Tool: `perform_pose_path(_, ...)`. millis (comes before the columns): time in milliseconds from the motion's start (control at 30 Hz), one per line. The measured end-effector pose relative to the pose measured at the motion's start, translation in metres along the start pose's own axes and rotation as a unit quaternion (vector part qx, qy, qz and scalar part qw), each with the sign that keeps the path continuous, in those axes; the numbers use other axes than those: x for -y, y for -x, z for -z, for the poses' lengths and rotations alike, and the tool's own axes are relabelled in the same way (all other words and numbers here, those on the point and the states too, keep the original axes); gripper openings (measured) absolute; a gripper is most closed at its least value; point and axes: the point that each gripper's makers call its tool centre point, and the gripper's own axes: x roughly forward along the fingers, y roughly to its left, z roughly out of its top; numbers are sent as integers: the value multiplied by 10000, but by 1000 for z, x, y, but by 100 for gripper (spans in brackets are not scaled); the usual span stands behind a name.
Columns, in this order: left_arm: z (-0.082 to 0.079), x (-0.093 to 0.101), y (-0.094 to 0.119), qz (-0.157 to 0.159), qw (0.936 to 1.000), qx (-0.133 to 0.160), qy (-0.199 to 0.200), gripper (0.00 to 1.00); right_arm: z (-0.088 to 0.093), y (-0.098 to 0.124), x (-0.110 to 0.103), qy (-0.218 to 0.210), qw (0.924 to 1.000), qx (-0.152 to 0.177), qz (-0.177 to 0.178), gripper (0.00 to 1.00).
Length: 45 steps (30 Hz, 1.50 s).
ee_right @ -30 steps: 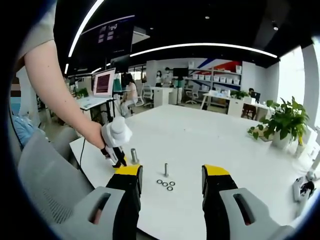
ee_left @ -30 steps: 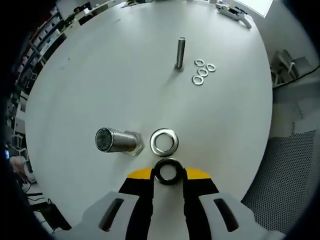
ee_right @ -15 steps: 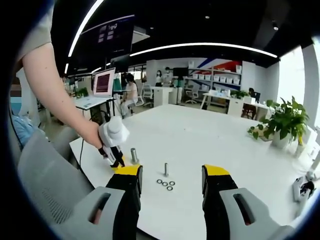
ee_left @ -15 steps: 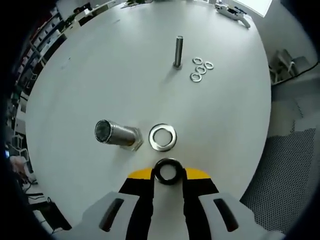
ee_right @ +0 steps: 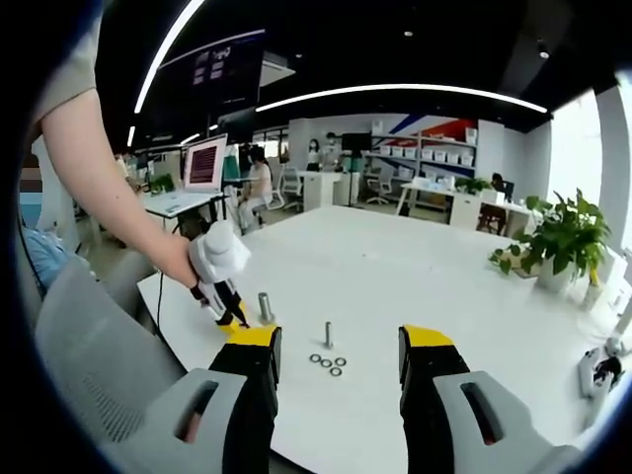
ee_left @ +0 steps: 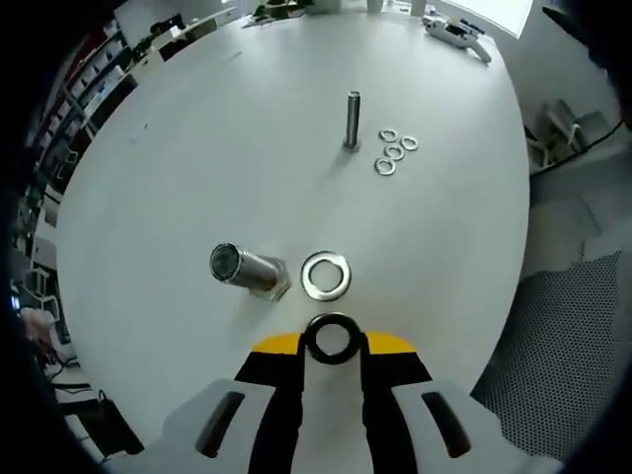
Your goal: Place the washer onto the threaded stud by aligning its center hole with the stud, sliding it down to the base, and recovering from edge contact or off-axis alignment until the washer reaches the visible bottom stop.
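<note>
Now the left hand-held gripper (ee_left: 334,348) hangs over the round white desk (ee_left: 197,158), its yellow-tipped black jaws drawn in tight on a dark ring-shaped washer (ee_left: 333,338), pinched edge-on between the tips. Just beyond it on the desk lies a flat silver metal washer (ee_left: 326,276), and right beside that stands the thick silver threaded stud with a hexagonal base (ee_left: 247,270), seen nearly end-on, leaning toward the left of the left gripper view. The held washer is near the stud, off to one side, not over its top. Further out stands a slim upright metal bolt (ee_left: 352,119), with a cluster of four small silver washers (ee_left: 392,152) close by.

Over in the right gripper view, the right hand-held gripper (ee_right: 339,360) has its jaws spread wide with nothing between them. Past them, a person's hand (ee_right: 183,265) carries the left hand-held gripper down close to the thick stud (ee_right: 265,306), with the slim bolt (ee_right: 328,334) and small washers (ee_right: 327,364) alongside.
</note>
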Motion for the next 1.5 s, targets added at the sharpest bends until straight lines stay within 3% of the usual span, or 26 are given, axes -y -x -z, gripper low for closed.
perform_pose_path(400, -18, -12, 29, -136, 9983, 228, -511, 19, 0, 0, -2, 5, 10000, -11, -36, 50)
perform_pose_path(867, -29, -23, 41, -284, 9966, 238, -734, 19, 0, 0, -2, -8, 10000, 12, -37, 50)
perform_pose_path(1100, -42, -31, 49, -360, 9953, 303, -847, 19, -1, 0, -2, -12, 10000, 21, -50, 50)
perform_pose_path(1500, -51, -45, 38, -428, 9955, 211, -823, 19, -1, 0, -2, 1, 10000, 20, -43, 50)
